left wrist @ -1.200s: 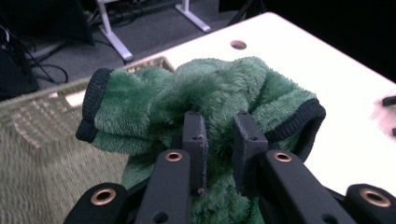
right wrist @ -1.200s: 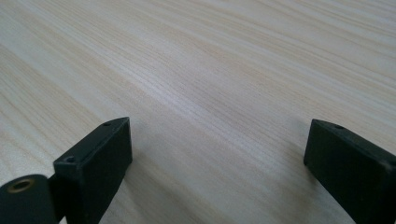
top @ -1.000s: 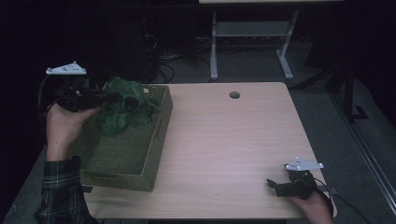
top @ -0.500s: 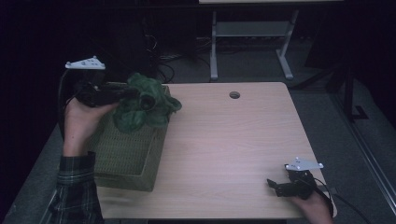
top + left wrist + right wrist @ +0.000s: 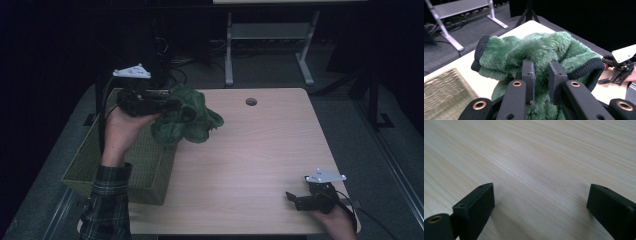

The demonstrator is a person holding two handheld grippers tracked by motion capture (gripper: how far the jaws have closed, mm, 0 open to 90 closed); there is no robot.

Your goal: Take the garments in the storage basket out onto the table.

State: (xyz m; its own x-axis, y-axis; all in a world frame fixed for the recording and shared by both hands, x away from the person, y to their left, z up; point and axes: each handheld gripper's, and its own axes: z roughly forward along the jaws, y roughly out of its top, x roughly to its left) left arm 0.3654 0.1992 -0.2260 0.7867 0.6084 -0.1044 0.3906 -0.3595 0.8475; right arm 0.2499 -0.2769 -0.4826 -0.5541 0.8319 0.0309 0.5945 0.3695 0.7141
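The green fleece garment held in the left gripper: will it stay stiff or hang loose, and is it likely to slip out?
The green garment probably stays floppy: it bunches and droops around the left gripper instead of holding a shape. It looks light for its bulk, since a pinch of the fleece carries it. Slipping seems unlikely, because the pile is thick between the jaws, though a loose fold might drag on the basket.

A lab or studio set-up is suggested by a bare light-wood table (image 5: 260, 165) with a cable hole (image 5: 251, 102), set on grey carpet (image 5: 350, 125) against blacked-out surroundings, with a metal stand frame (image 5: 270, 35) and loose cables (image 5: 175, 75) seen behind it
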